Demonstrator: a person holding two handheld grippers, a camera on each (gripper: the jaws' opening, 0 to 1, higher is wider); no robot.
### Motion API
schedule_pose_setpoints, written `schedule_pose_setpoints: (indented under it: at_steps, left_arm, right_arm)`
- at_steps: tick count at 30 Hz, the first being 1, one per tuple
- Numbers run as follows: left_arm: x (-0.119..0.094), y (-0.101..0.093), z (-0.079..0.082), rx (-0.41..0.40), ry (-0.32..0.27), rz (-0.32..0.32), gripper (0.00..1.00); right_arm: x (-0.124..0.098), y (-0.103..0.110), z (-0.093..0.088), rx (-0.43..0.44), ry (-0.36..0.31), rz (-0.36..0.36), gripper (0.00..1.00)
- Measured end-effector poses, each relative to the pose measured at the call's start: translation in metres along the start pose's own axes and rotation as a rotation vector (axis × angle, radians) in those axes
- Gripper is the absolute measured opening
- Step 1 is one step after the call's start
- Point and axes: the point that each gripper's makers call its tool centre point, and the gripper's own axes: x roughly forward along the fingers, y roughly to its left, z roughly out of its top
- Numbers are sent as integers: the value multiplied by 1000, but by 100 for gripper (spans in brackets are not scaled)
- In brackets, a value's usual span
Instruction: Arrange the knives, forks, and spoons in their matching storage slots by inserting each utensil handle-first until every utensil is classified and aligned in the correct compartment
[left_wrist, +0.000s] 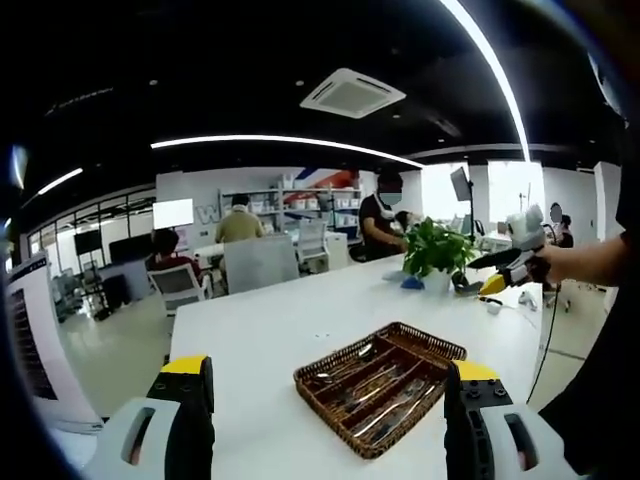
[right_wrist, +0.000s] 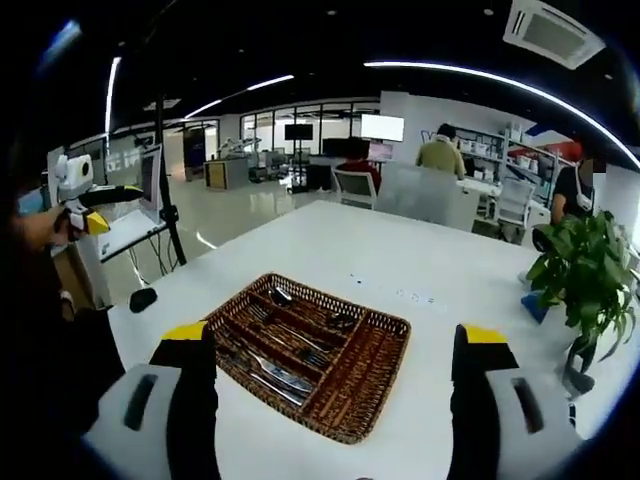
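A brown wicker cutlery tray (left_wrist: 432, 346) lies on the white table (left_wrist: 250, 330), with several metal utensils (left_wrist: 378, 392) in its long slots. My left gripper (left_wrist: 328, 368) hovers above and in front of it, jaws wide apart and holding nothing. In the right gripper view the same tray (right_wrist: 372, 398) holds the utensils (right_wrist: 285, 352), and my right gripper (right_wrist: 337, 350) stands open and bare above its near side. Each gripper also appears in the other's view, held up in a hand off the table: the right gripper (left_wrist: 500, 272) and the left gripper (right_wrist: 95, 208).
A potted green plant (left_wrist: 437, 250) (right_wrist: 585, 280) and a small blue item (left_wrist: 412, 283) (right_wrist: 533, 307) stand on the table beyond the tray. A small black object (right_wrist: 143, 298) lies at the table's edge. People sit and stand at desks and chairs (left_wrist: 180, 285) behind.
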Motion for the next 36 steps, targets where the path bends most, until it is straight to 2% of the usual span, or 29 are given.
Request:
schedule_pose_setpoints:
  at_steps: [7,11,14,16,18,25,32,36]
  left_arm:
    - [0,-24,-13,-19,39,-18,100]
    - [-2,-34,-16,-5,49,-17,100]
    - [-6,-46,-21,-47,46,-30,100]
    - [-7,-50,-23,-45,47,-33,100]
    - [-6,-55,-30,-34,69,-37,100]
    - [0,-53,-29,-42,73,-41,100]
    - [6,-56,-36,-47,111,-47,100]
    - [7,-58,-37,-44,119,-50,100]
  right_arm:
    - [-18,15,-12,-1,6,48,99]
    - [-26,24,-21,10,5,62,99]
    - [-31,30,-27,-16,11,65,99]
    - [-33,33,-30,-19,12,73,99]
    - [-34,34,-31,-21,0,74,99]
    - [-34,25,-36,6,28,79,99]
    - [-39,17,-43,20,72,61,99]
    - [-39,16,-44,22,74,59,99]
